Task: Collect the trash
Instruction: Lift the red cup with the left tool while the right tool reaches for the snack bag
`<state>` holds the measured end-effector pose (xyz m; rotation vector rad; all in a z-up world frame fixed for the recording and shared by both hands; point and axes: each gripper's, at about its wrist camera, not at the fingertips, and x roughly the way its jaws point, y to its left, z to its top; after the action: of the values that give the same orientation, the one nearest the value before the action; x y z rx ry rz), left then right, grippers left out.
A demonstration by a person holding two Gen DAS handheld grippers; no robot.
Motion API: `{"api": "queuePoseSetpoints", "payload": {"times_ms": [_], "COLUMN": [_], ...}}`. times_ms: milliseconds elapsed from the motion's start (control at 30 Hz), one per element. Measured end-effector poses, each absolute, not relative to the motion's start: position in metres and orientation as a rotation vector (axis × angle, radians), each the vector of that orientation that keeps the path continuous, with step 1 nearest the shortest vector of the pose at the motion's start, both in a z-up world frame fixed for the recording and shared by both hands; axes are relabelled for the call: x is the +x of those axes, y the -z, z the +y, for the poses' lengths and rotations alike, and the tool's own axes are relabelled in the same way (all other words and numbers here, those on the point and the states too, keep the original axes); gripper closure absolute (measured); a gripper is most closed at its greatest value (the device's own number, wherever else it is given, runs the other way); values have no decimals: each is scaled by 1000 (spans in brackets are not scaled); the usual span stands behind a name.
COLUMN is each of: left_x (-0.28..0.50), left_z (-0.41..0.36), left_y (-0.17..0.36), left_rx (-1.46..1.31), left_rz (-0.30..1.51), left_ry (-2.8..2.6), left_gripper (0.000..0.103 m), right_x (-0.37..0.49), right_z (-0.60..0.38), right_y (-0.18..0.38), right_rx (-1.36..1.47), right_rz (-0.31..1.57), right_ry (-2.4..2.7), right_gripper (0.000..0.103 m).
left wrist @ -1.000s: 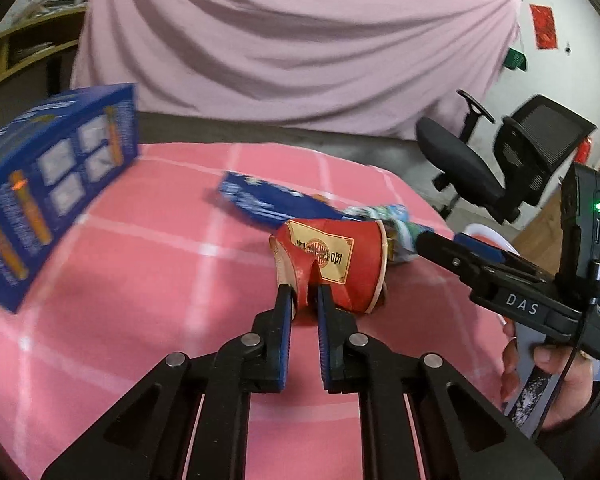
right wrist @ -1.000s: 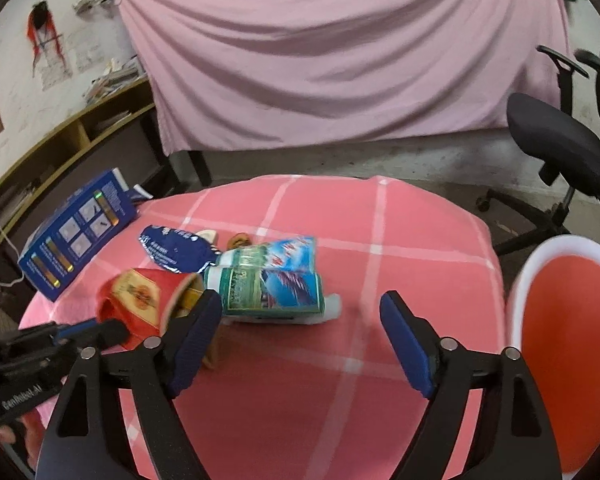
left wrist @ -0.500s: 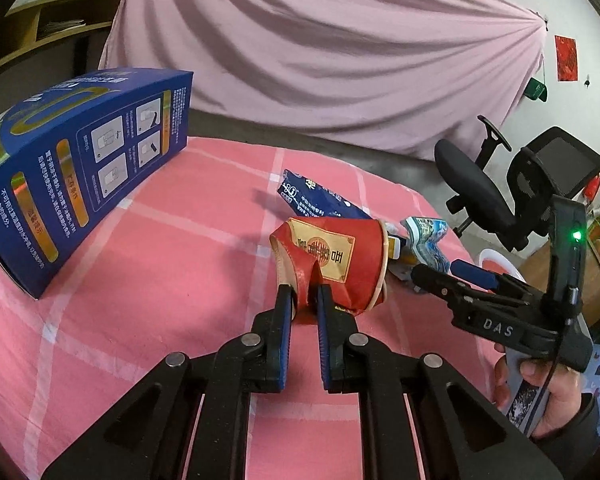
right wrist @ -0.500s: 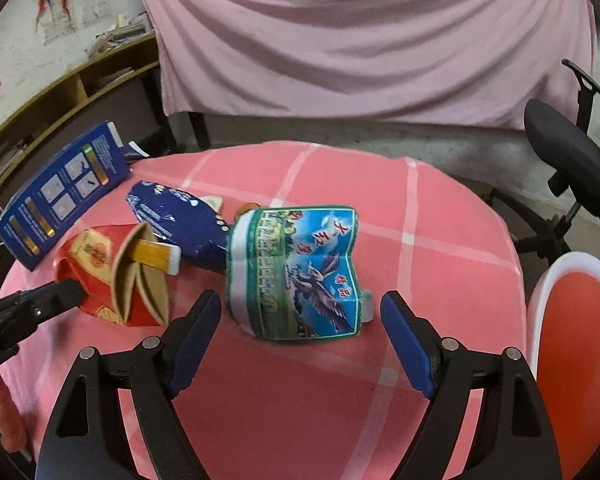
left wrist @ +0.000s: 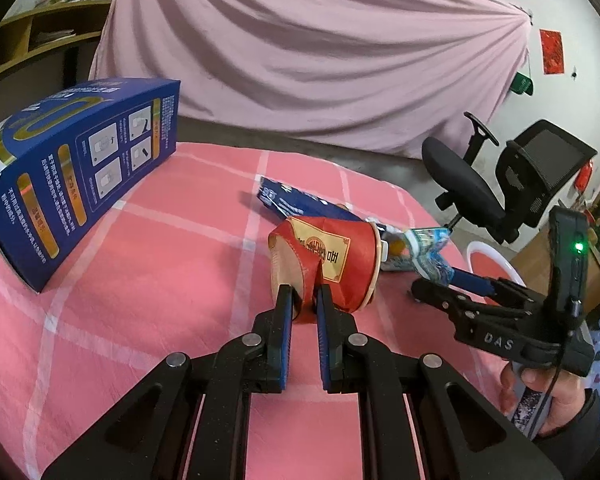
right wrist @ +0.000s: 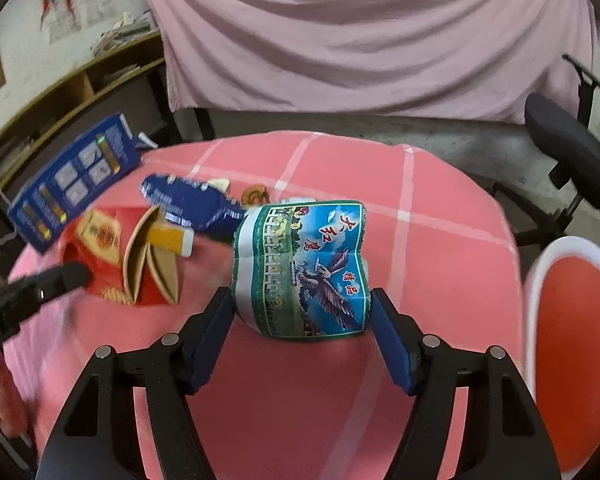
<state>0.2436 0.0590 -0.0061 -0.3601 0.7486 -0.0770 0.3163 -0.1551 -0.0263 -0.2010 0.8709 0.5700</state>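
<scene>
- The left gripper (left wrist: 303,294) pinches the squashed red paper cup (left wrist: 327,265) by its thin, bendy wall.
- The right gripper (right wrist: 302,320) is closing around the soft, light green-and-blue wrapped pack (right wrist: 302,266); its middle looks safest to squeeze.

- Crushed paper cup (right wrist: 116,256) lies left of the wrapped pack (right wrist: 300,268) on the table (right wrist: 440,240).
- Flattened pouch (right wrist: 188,204) lies behind both.
- Box (right wrist: 72,184) apparently rests at the table's far-left edge.

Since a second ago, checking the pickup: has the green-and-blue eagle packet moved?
Yes. In the right wrist view the eagle packet has come away from the blue wrapper, nearer the camera, between the right gripper's closing jaws.
</scene>
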Motion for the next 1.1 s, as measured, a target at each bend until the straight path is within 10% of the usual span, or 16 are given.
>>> {"api": "queuePoseSetpoints", "payload": {"times_ms": [700, 1100], "left_x": [224, 231], "left_z": [31, 38], "left_y": [10, 15], "left_rx": [-312, -292], "left_rz": [767, 770], "left_ry": [102, 120], "left_gripper": [96, 96], "right_x": [288, 289], "right_z": [-179, -148], "right_y": [4, 1], "right_rx": [-118, -111], "right_rz": [755, 719], "right_ry": [-648, -820], "right_gripper": [35, 64]}}
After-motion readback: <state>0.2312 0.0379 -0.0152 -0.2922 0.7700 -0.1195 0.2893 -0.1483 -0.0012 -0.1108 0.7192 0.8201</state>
